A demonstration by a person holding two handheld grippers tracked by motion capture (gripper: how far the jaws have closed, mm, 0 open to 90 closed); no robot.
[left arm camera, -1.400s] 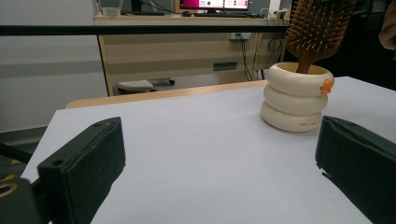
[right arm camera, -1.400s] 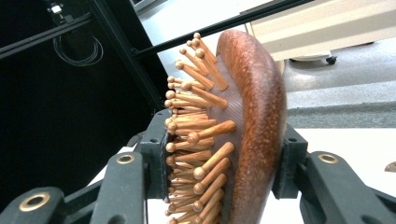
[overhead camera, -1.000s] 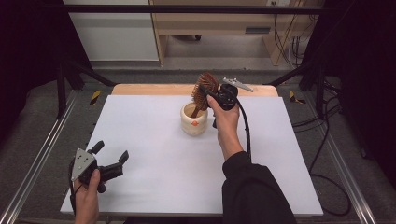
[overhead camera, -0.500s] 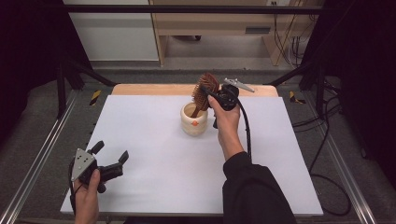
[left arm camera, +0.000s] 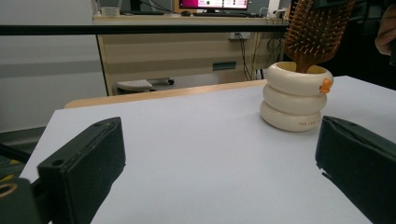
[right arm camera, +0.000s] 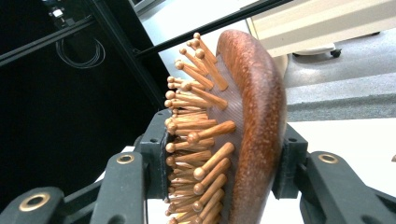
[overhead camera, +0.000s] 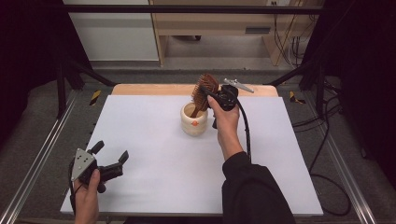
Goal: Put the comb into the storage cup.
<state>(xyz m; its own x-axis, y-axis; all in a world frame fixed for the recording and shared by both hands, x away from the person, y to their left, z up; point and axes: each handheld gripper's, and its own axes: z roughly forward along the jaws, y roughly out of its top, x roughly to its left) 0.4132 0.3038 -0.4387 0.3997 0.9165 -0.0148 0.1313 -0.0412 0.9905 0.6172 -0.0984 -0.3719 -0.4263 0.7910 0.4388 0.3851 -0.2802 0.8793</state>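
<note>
While right tool (right arm camera: 224,158) pinches hairbrush (right arm camera: 243,121), handle in cup (overhead camera: 194,119), left tool (overhead camera: 112,156) spread.

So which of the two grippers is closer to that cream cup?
The right. The right gripper is beside the cream cup, its jaws shut on the wooden hairbrush standing in it. The left gripper sits far off at the table's near left corner.

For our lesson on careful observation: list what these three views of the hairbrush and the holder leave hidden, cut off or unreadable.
- Hairbrush handle: high view, its lower end is hidden inside the cream ringed holder.
- Hairbrush head top: left gripper view, cut off by the upper edge.
- Small print on the holder's bottom ring: left gripper view, too small to read.
- Right tongs pads: right gripper view, hidden behind the bristles and the wooden back they clamp.
</note>
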